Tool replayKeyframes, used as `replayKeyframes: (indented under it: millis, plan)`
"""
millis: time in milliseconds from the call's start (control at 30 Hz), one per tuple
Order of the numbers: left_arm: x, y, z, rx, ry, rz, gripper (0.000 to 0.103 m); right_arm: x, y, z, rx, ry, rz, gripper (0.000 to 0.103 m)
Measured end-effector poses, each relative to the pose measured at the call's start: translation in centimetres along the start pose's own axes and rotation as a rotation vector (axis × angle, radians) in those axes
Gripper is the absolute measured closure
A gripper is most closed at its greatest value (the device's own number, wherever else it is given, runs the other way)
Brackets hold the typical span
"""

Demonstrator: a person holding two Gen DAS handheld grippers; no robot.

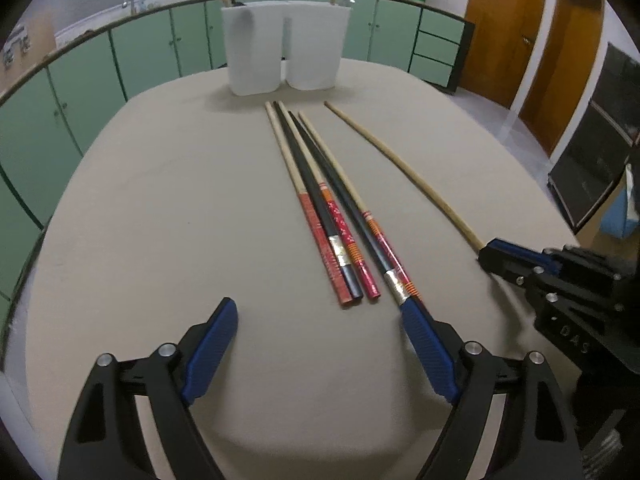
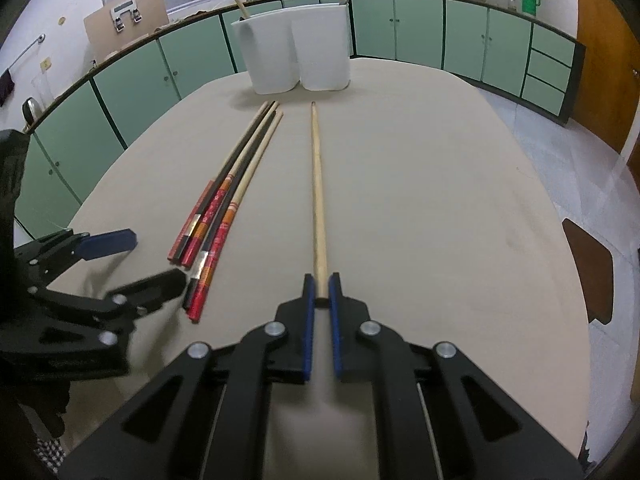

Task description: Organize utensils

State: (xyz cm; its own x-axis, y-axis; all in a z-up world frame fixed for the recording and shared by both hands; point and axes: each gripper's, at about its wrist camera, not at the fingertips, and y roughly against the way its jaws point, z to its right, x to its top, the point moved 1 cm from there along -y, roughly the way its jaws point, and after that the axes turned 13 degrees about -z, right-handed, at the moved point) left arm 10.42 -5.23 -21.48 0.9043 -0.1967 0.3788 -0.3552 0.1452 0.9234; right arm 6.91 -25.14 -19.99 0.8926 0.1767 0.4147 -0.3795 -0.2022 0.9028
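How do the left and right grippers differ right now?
The left gripper has its jaws spread wide and holds nothing, while the right gripper is closed on the near end of the plain wooden chopstick. The left sits at the bundle of decorated chopsticks; the right is off to the side of it. Both are low over the table and have blue pads.

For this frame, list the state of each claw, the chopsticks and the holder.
Left claw: open, holding nothing.
Right claw: shut on plain wooden chopstick.
Chopstick bundle: lying flat on table.
White holder: upright, two chopsticks standing inside.
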Motion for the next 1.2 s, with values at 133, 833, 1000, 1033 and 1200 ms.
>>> replayKeyframes:
  millis: [133, 833, 1000, 1033, 1200]
  plan:
    - [-0.3, 0.3, -1.6, 0.046, 0.029, 0.000, 0.020, 0.0, 0.0, 0.0, 0.000, -0.003, 0.002, 0.097]
    - [-0.8, 0.3, -4.8, 0.102, 0.107, -0.005, 0.020, 0.1, 0.0, 0.2, -0.008, 0.001, -0.002, 0.096]
    - [-1.0, 0.6, -4.7, 0.068, 0.106, 0.005, 0.021, 0.1, 0.0, 0.2, -0.001, 0.001, -0.001, 0.096]
    - [-0.9, 0.5, -4.5, 0.059, 0.105, 0.006, 0.021, 0.1, 0.0, 0.2, 0.000, 0.004, -0.001, 0.095]
    - [-0.4, -0.1, -3.7, 0.083, 0.081, 0.020, 0.026, 0.0, 0.1, 0.2, 0.003, 0.015, -0.003, 0.095]
